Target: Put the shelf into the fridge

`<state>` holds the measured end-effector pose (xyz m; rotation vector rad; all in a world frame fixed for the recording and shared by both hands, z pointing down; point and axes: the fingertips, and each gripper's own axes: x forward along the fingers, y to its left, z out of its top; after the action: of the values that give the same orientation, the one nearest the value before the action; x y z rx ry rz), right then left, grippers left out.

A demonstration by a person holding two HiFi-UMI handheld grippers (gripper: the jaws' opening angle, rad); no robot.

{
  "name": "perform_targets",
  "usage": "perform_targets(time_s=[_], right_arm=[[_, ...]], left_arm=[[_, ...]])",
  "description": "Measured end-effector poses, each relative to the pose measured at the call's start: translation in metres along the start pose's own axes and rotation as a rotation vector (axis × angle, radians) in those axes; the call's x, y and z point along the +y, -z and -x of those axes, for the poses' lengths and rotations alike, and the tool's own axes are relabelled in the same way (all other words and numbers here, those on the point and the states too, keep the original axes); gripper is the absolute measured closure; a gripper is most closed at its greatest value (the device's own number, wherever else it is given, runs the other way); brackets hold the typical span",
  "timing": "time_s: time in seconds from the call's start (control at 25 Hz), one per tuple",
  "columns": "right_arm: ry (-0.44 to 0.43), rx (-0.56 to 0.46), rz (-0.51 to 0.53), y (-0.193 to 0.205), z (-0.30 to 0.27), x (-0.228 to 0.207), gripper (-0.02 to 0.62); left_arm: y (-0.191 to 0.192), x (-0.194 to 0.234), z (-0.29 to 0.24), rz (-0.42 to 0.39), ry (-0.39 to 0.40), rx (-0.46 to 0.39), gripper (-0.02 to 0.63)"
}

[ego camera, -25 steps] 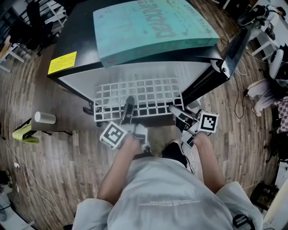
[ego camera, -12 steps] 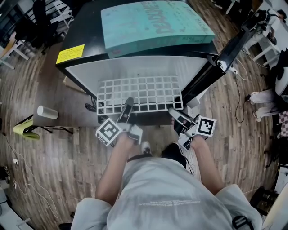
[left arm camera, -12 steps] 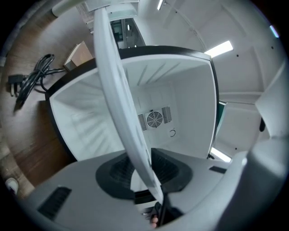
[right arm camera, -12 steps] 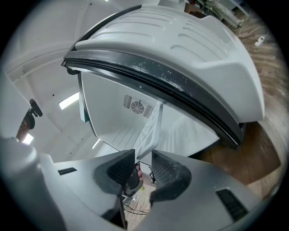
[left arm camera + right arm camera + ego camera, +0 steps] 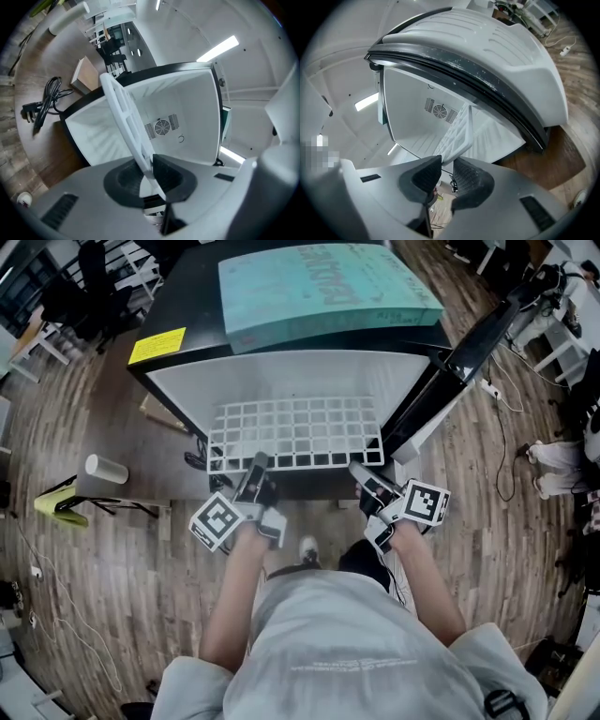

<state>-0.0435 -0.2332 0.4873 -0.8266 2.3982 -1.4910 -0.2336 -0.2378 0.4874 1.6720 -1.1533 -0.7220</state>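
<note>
- Left gripper (image 5: pixel 257 468) is clamped on the front edge of the white wire-grid shelf (image 5: pixel 295 432).
- Right gripper (image 5: pixel 362 474), jaws just closing, pinches that same edge.
- Shelf lies level, partway inside the open black, white-lined fridge (image 5: pixel 281 381).

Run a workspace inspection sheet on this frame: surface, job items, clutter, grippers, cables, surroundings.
Surface: wood floor, the fridge stands on it.
Job's things: white shelf level, far part inside the open fridge, near edge still outside.
Clutter: teal box on the fridge top; white cup to its left.
Grippers: left gripper shut on the shelf's near edge; right gripper jaws have just been closing, pinching its near right corner.
Cables: black cable with plug on the floor beside the fridge.
Surroundings: fridge door open at right; chairs beyond.
</note>
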Motion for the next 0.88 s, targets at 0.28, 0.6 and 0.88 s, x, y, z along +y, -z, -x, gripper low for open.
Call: perform_targets(time_s=[0.28, 0.6, 0.88], right_arm=[[0.091, -0.006, -0.041, 0.001, 0.004, -0.008, 0.508], [0.164, -0.033, -0.071, -0.006, 0.004, -0.014, 0.508], [0.18, -0.092, -0.077, -0.005, 0.003, -0.01, 0.505]], left_arm=[[0.0, 0.003, 0.001, -0.019, -0.038, 0.019, 0.545], [-0.006, 0.001, -0.005, -0.029, -0.029, 0.025, 0.545], [-0.004, 0.002, -0.004, -0.034, -0.036, 0.023, 0.545]])
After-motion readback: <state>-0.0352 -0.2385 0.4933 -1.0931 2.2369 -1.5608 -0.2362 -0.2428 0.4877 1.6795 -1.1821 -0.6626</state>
